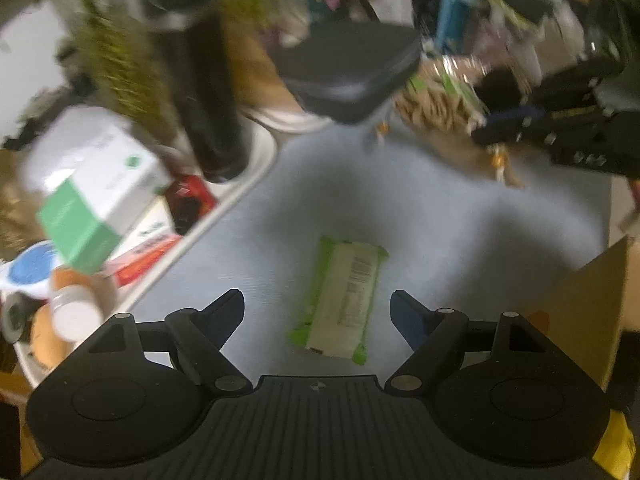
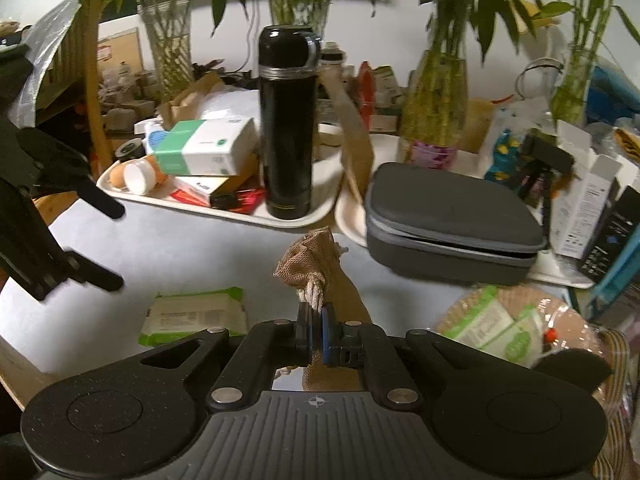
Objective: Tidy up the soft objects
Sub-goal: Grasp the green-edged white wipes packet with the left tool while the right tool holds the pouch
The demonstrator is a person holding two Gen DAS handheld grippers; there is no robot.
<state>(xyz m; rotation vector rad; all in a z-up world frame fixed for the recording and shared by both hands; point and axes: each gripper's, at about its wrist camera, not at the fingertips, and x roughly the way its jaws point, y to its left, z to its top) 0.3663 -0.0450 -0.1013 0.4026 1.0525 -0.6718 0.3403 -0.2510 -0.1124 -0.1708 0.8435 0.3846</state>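
Observation:
A green and cream pack of wet wipes [image 1: 340, 300] lies flat on the grey table, between and just ahead of my open left gripper [image 1: 318, 312]. It also shows in the right wrist view [image 2: 196, 314], with the left gripper [image 2: 108, 246] hovering above it at the left. My right gripper [image 2: 316, 330] is shut on the rope handle [image 2: 314, 296] of a burlap bag [image 2: 520, 320], lifting a fold of burlap [image 2: 312, 256]. Two more wipe packs [image 2: 496, 328] lie inside the bag. The right gripper shows at the upper right of the left wrist view [image 1: 500, 132].
A white tray [image 2: 292, 220] holds a black thermos [image 2: 286, 120], a green and white box [image 2: 204, 148], a pill bottle and small boxes. A grey zip case [image 2: 452, 220] sits on a second tray. Glass vases with bamboo stand behind. A cardboard flap [image 1: 580, 312] is at the right.

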